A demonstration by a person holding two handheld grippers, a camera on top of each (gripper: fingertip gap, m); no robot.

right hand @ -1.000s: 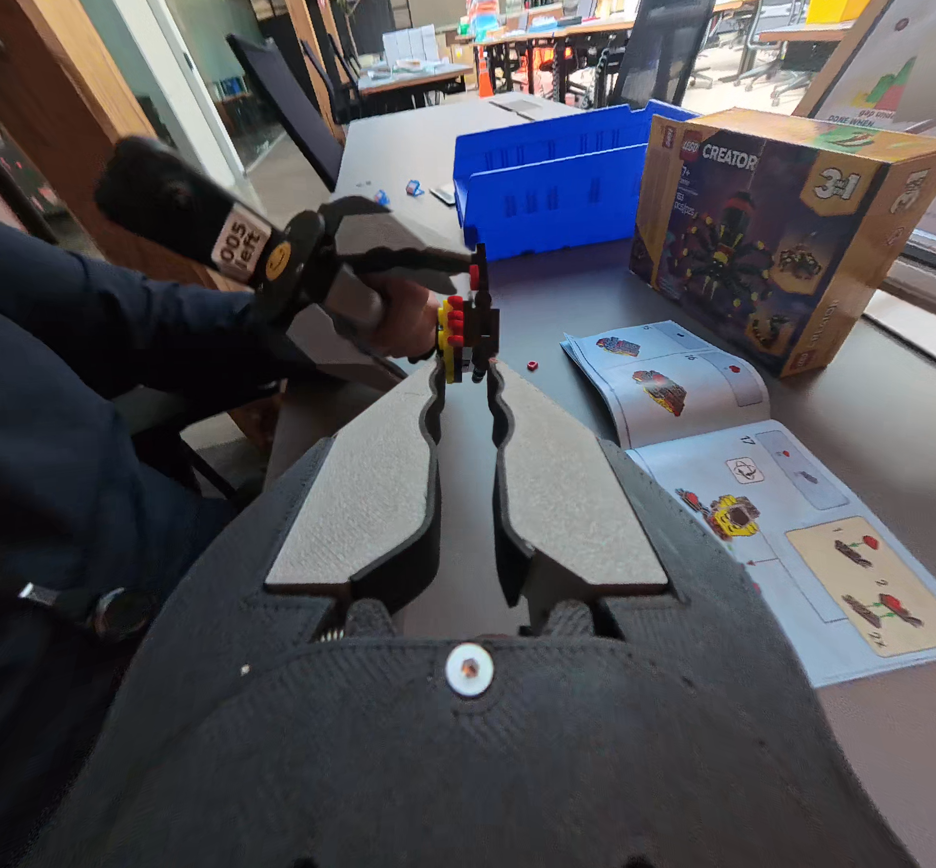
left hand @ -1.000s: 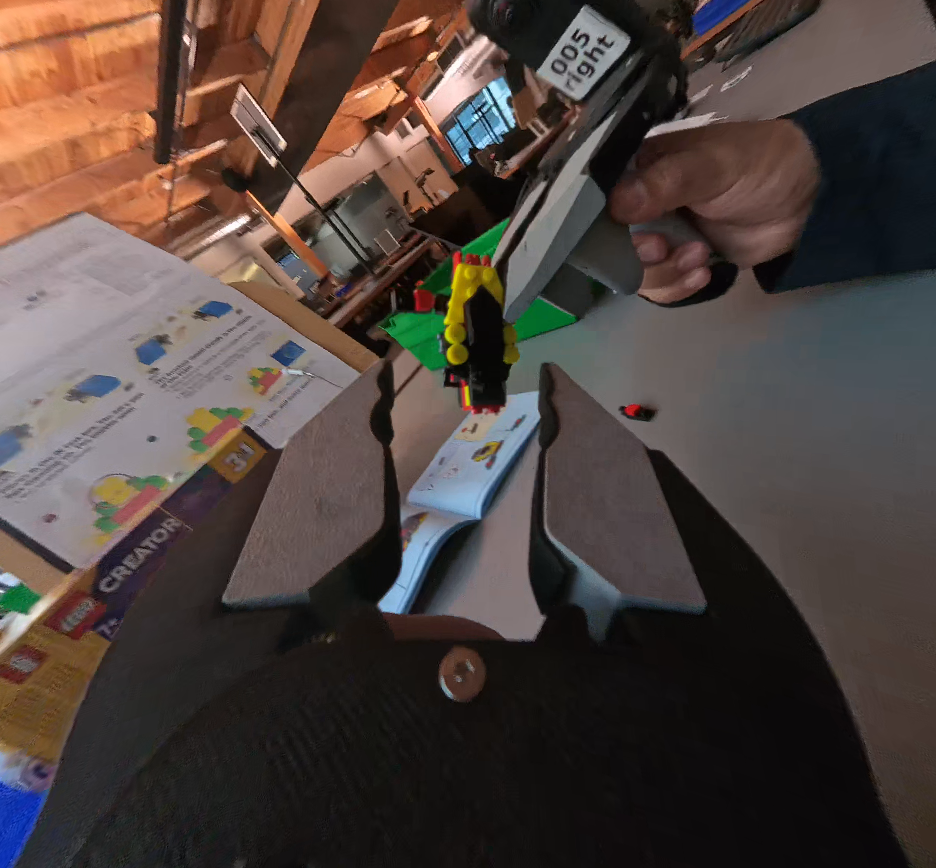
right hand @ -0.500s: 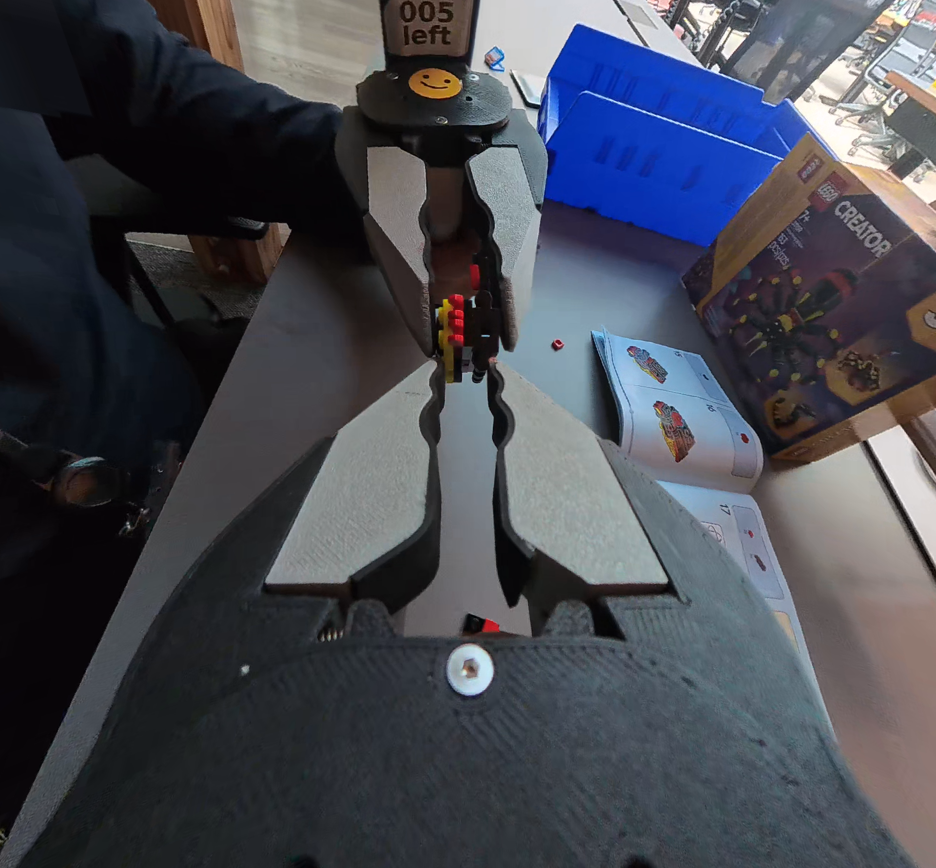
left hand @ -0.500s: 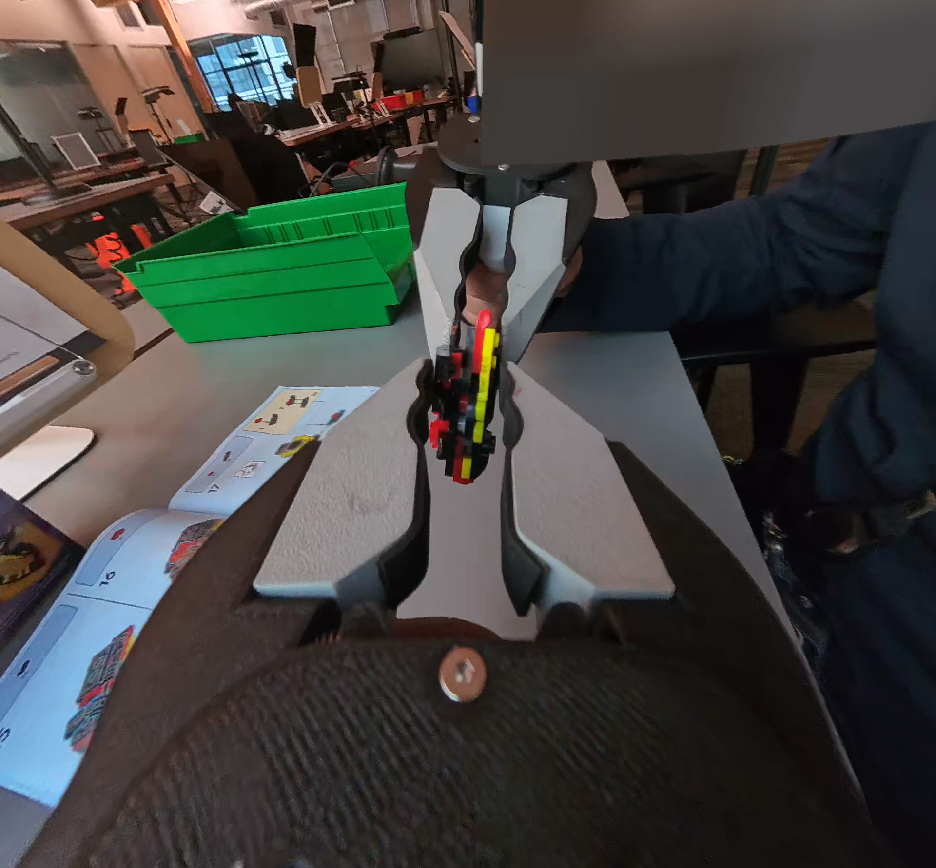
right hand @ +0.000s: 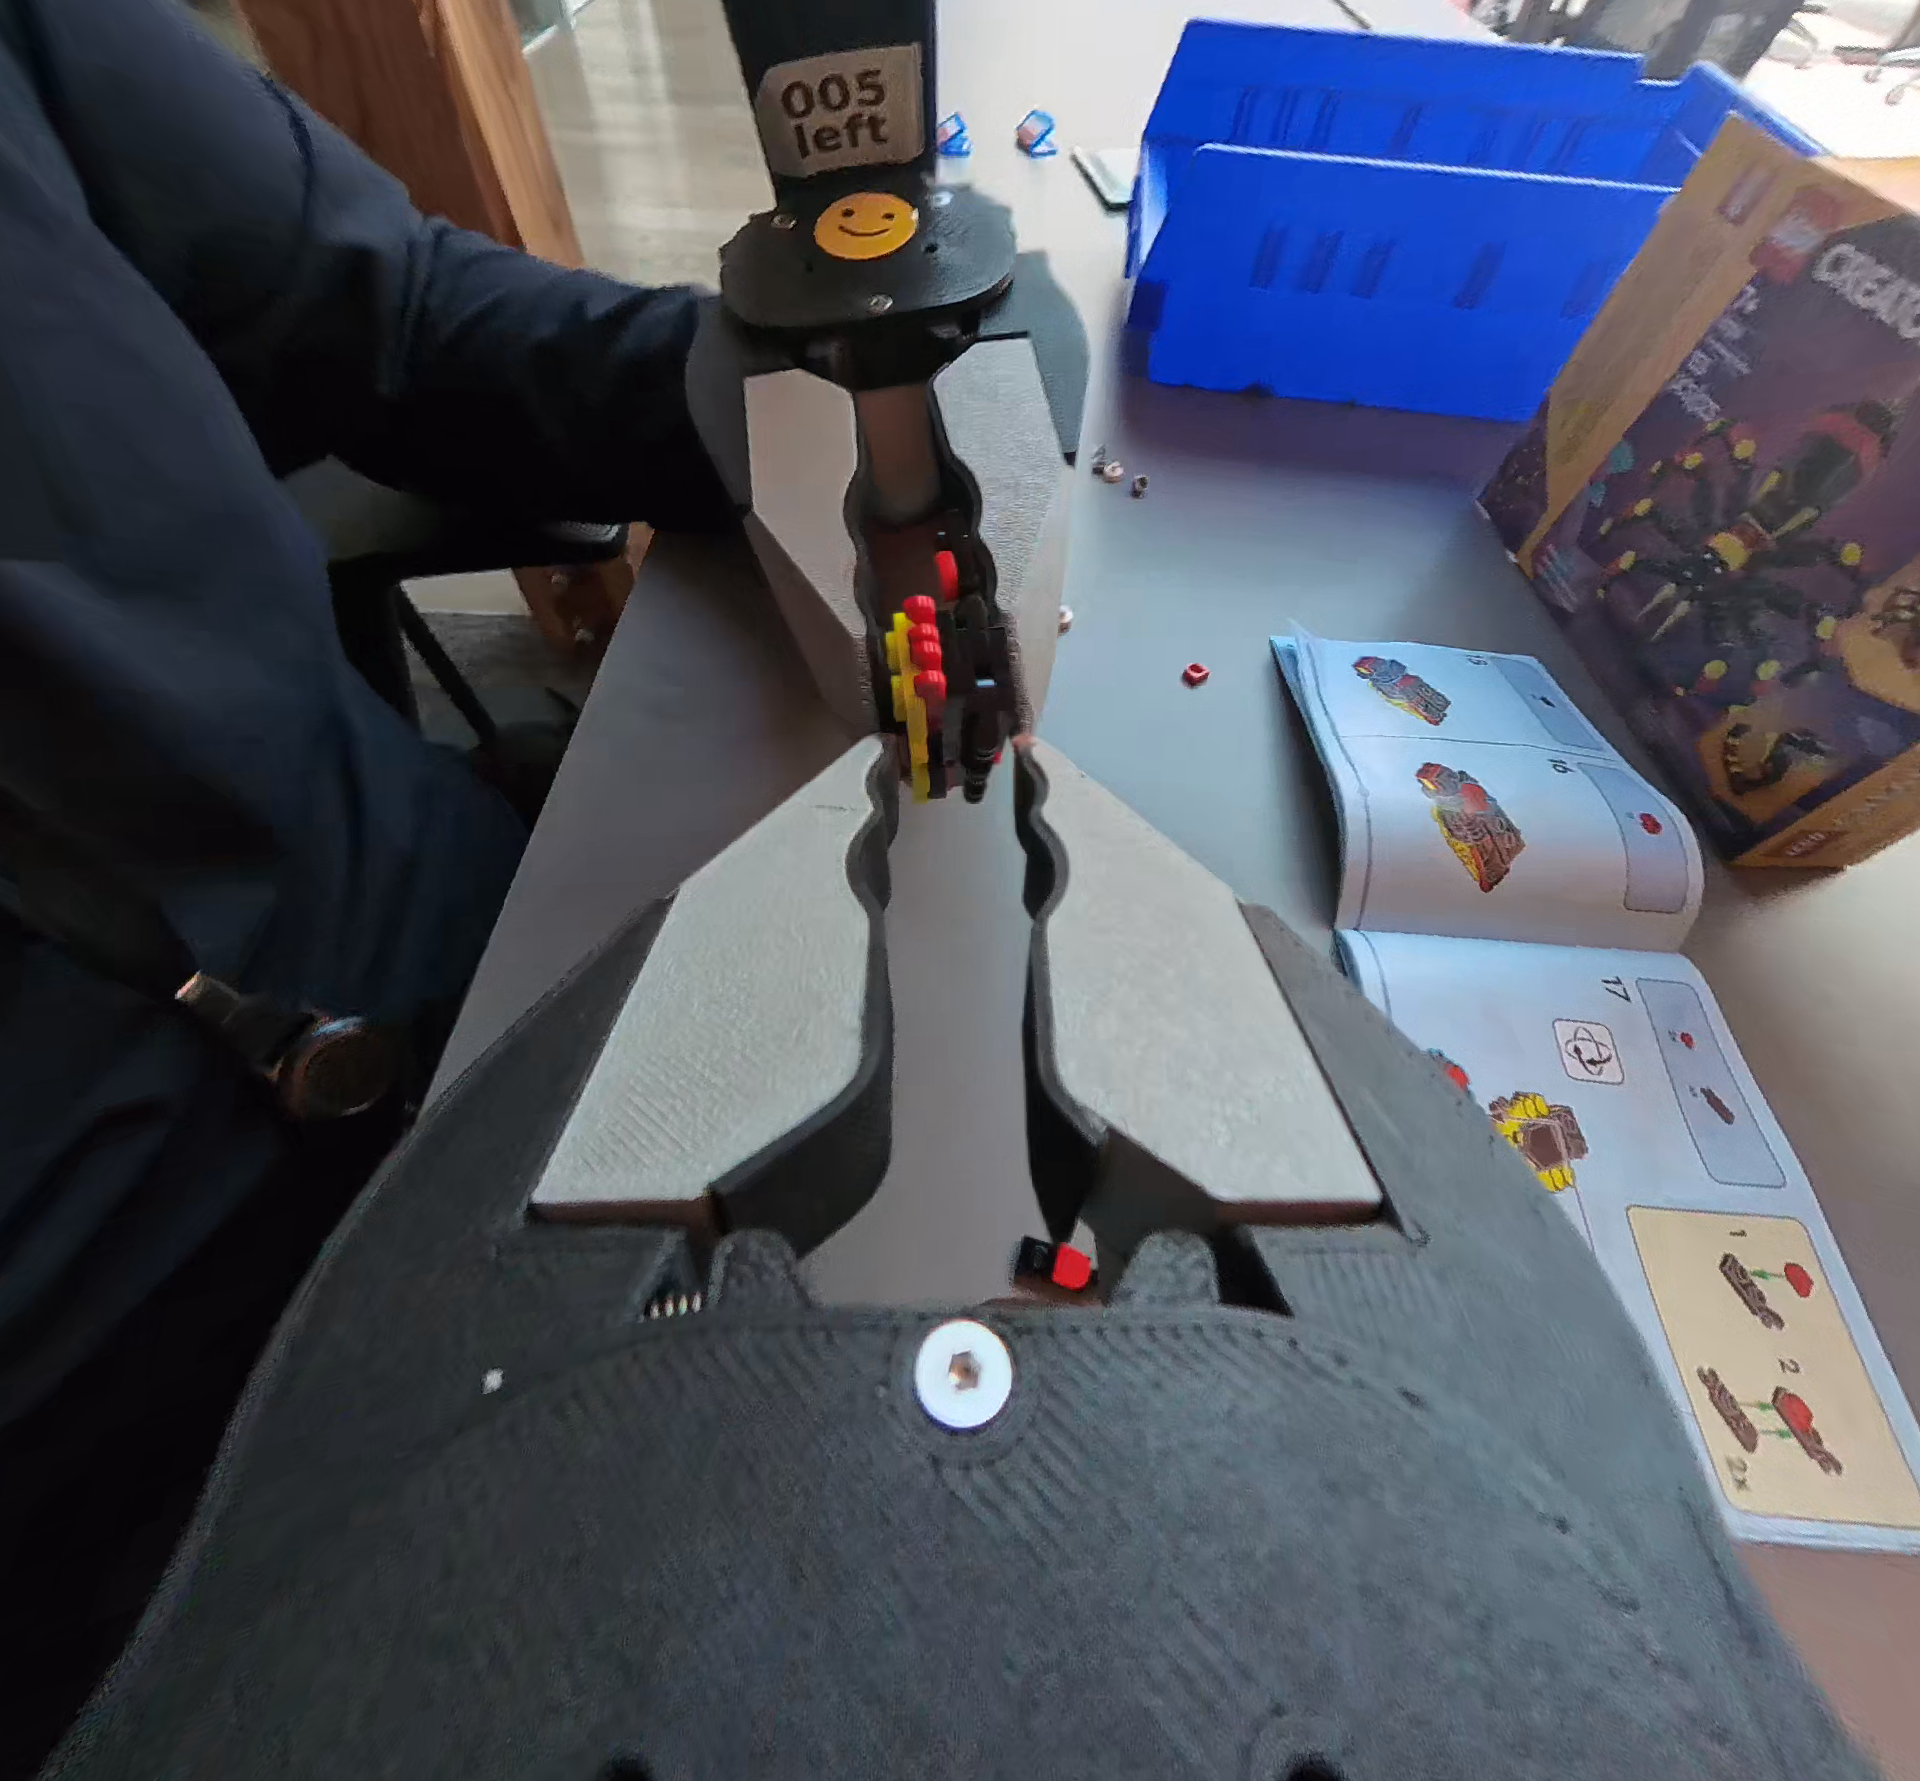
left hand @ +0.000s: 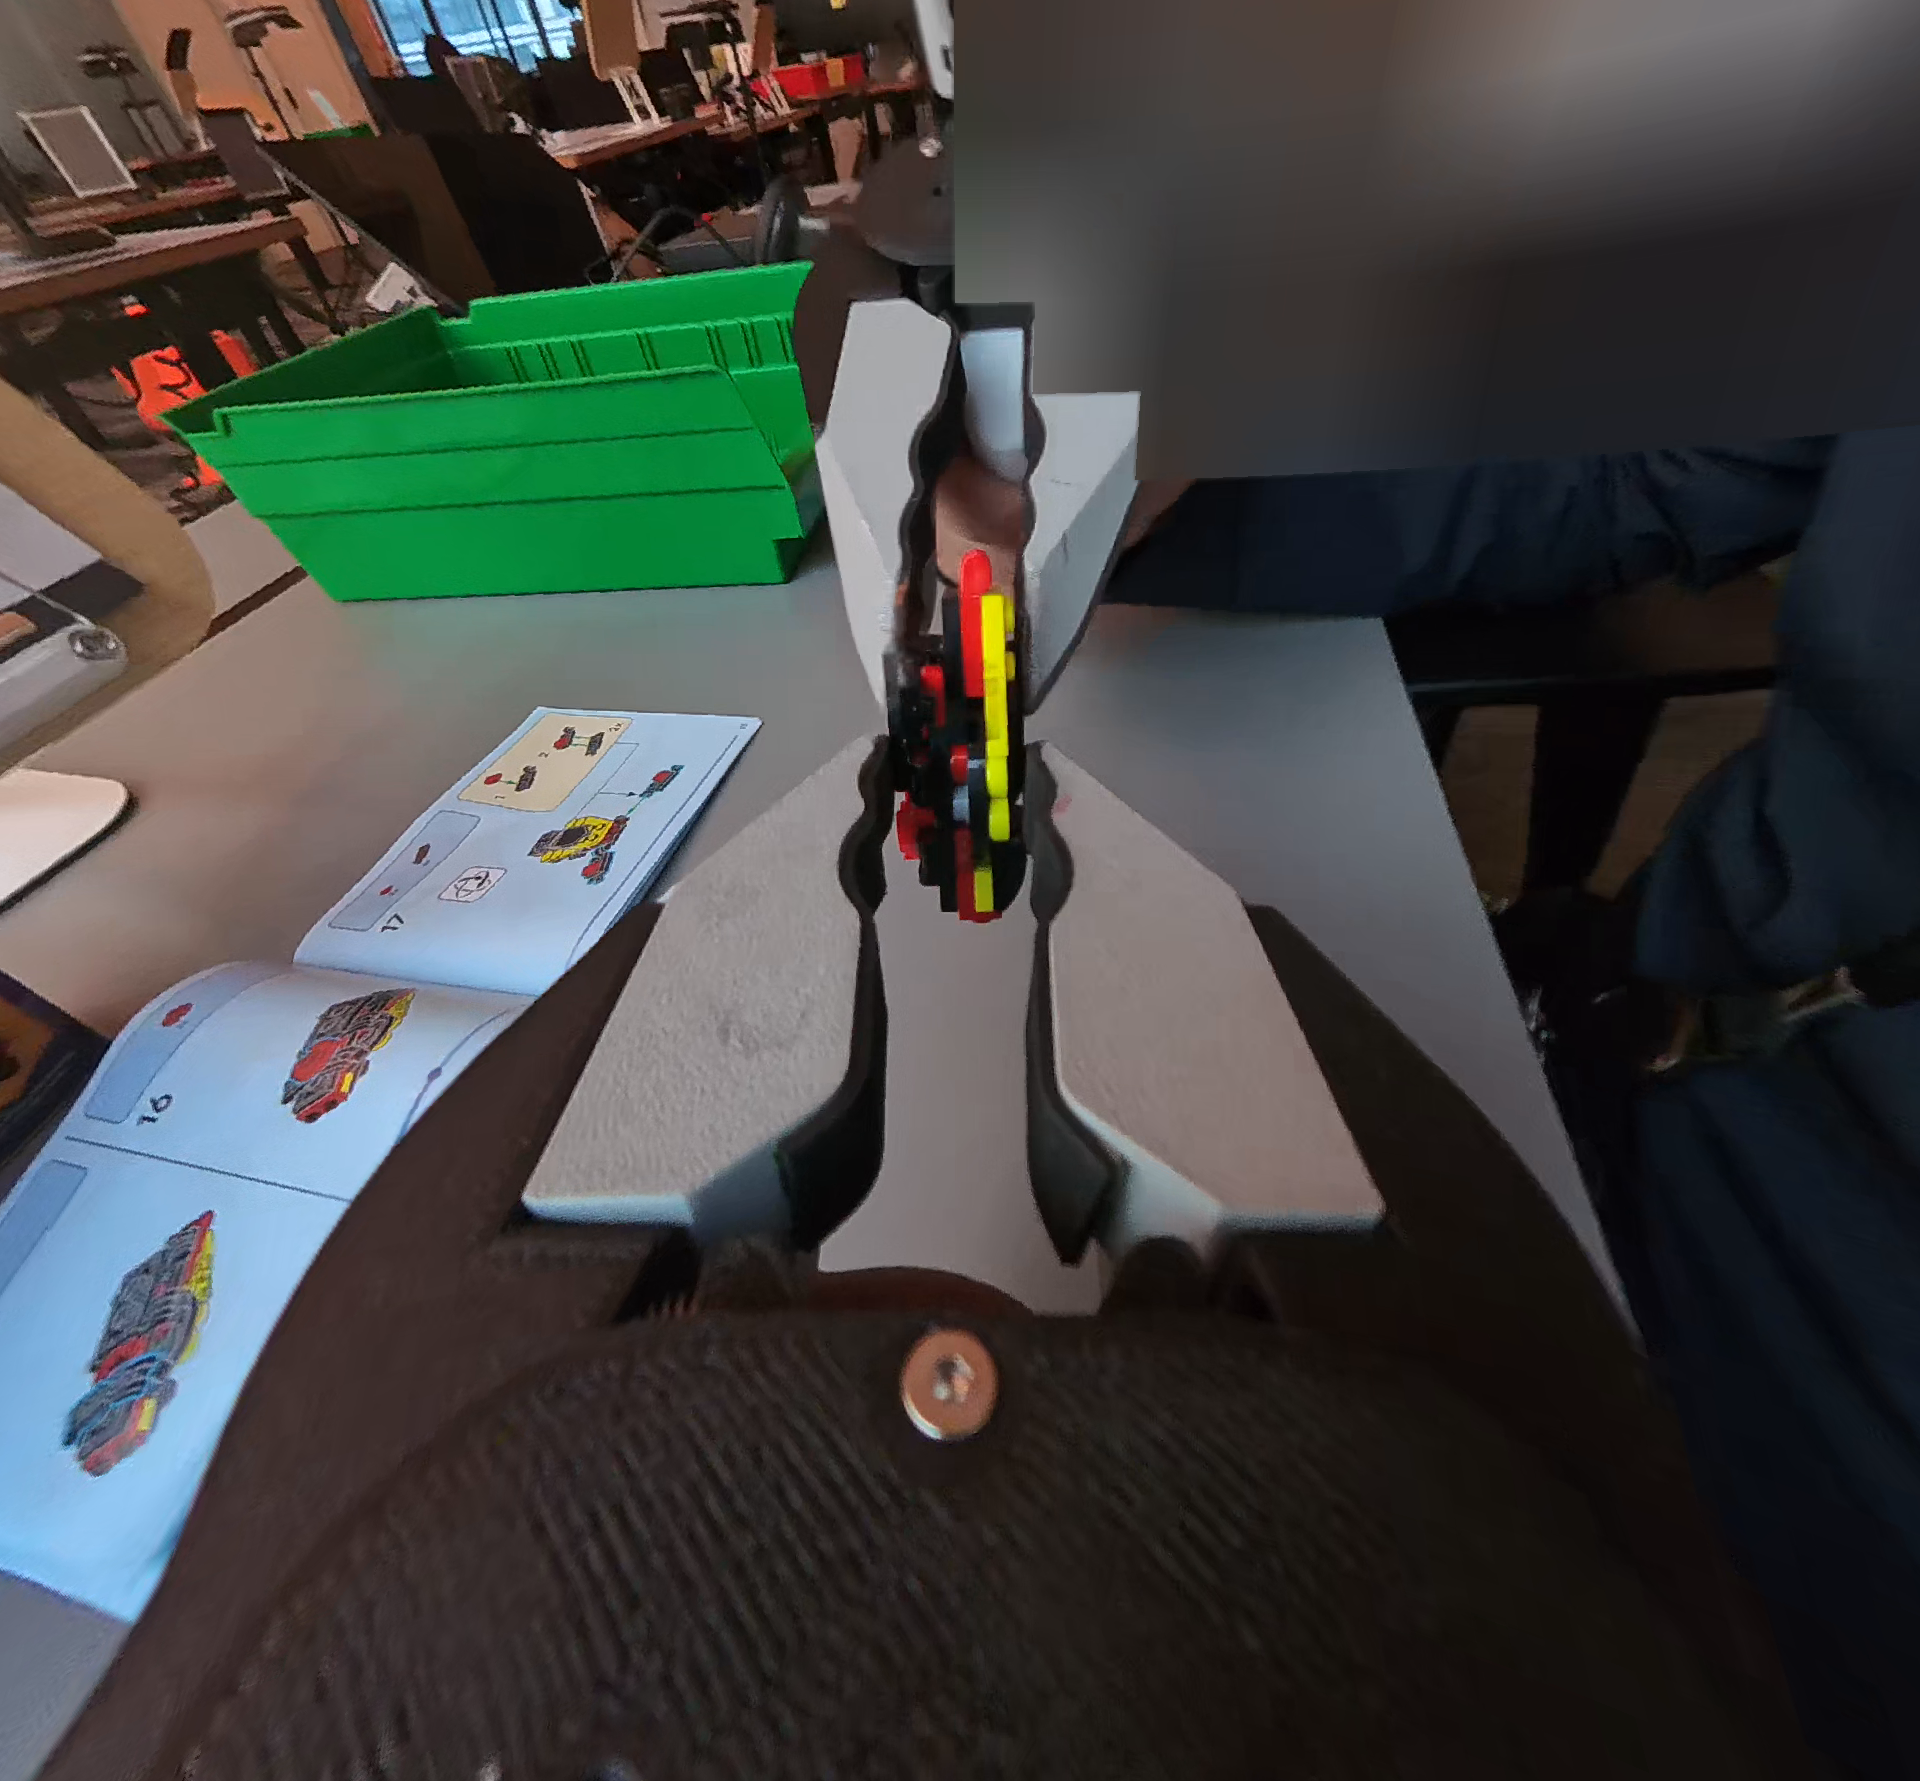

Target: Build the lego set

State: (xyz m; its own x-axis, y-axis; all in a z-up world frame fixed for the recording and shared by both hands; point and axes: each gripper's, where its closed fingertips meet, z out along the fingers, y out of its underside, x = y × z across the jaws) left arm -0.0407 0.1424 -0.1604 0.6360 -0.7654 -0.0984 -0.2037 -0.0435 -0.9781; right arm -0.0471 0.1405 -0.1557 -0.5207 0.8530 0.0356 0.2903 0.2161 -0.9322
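A grey counter (left hand: 1247, 692) stands in an open workshop, with further desks and chairs behind it.

Left wrist view, near to far: the left gripper (left hand: 951, 827) points to 12 o'clock, its fingers (left hand: 748, 1004) pinching the lower end of the lego model (left hand: 961, 755), a flat black, red and yellow assembly held on edge above the counter. Directly beyond, at 12 o'clock, the right gripper (left hand: 961, 588) faces it tip to tip, its fingers pinching the upper end of the same model. An open instruction booklet (left hand: 312, 1056) lies flat on the counter at 9 o'clock. A green bin (left hand: 520, 474) sits farther off at 10 o'clock.

Right wrist view, near to far: a small red and black piece (right hand: 1060, 1264) lies on the counter between the bases of the right gripper's fingers (right hand: 1195, 1056). The model is gripped at 12 o'clock, where both sets of fingertips meet. A dark sleeve (right hand: 364, 360) extends at 10 o'clock. The booklet lies at 3 o'clock. One loose red piece (right hand: 1195, 673) rests between the model and the booklet. The set box (right hand: 1766, 536) stands at 2 o'clock; a blue bin (right hand: 1382, 277) sits beyond it at 1 o'clock.
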